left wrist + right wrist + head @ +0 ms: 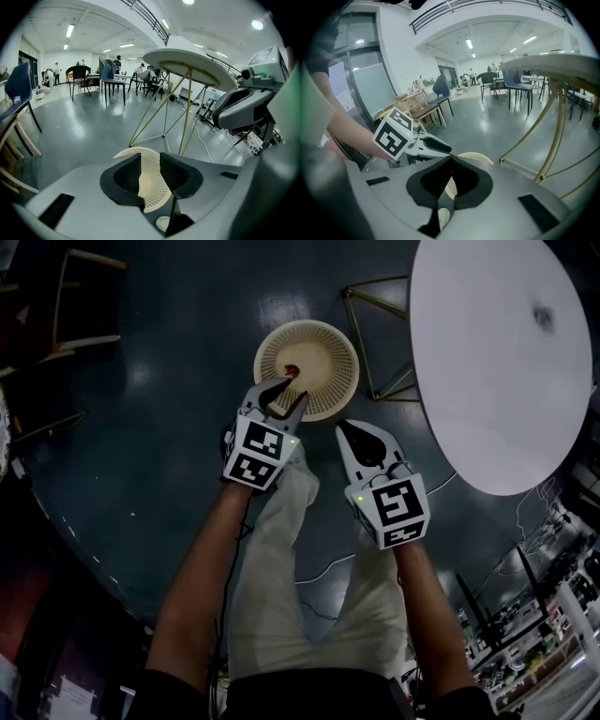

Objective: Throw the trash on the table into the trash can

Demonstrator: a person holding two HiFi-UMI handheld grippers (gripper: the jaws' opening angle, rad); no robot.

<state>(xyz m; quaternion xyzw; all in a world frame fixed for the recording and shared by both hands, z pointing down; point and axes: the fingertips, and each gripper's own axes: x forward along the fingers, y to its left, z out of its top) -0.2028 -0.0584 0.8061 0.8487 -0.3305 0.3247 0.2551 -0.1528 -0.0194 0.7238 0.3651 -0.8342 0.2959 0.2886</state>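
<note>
The left gripper [286, 395], half-open and empty, hovers above the trash can [337, 343], the right gripper [349, 431] shut alongside; 1 small red scrap [292, 369] inside, below the left jaws, looks light, soft and pinchable anywhere.

Dark floor [141, 427], glossy, throwing back the ceiling lights. The trash can [323, 343] looks like cream plastic, a fine perforated mesh, matt. Table top [506, 362] is white and smooth with a soft sheen, its legs [549, 160] thin brass-toned metal rod. Left gripper [286, 395] and right gripper [352, 430] have smooth matt grey plastic shells and black jaw pads, ribbed and rubbery-looking. Trousers [281, 559] are pale woven cloth.
</note>
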